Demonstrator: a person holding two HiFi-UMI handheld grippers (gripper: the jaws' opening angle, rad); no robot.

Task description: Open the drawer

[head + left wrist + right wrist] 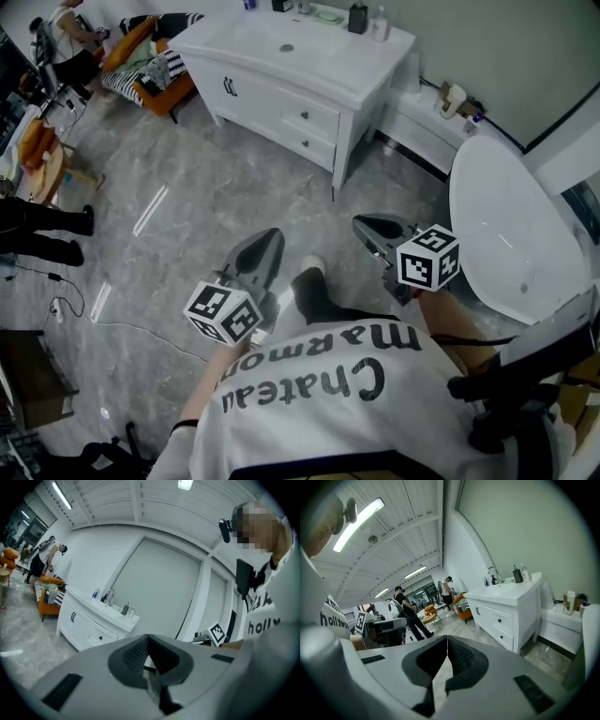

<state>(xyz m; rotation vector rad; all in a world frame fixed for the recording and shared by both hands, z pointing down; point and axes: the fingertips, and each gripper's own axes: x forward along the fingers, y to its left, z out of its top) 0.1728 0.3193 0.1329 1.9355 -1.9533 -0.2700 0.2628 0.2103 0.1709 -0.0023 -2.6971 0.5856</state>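
Observation:
A white vanity cabinet (281,70) stands at the far side of the room, with two small knobbed drawers (309,119) stacked at its right end. Both grippers hover over the grey floor, well short of it. My left gripper (271,236) is shut with nothing in it, and my right gripper (362,223) is likewise shut and empty. In the left gripper view the closed tips (148,637) point right of the vanity (89,620). From the right gripper view, the drawers (500,625) lie to the right of the closed tips (446,638).
A white bathtub (506,234) fills the right side. A low white shelf (427,127) with bottles sits beside the vanity. An orange sofa (141,66) and people stand far left. A cable (122,323) runs over the floor, and a black chair (525,375) is at my right.

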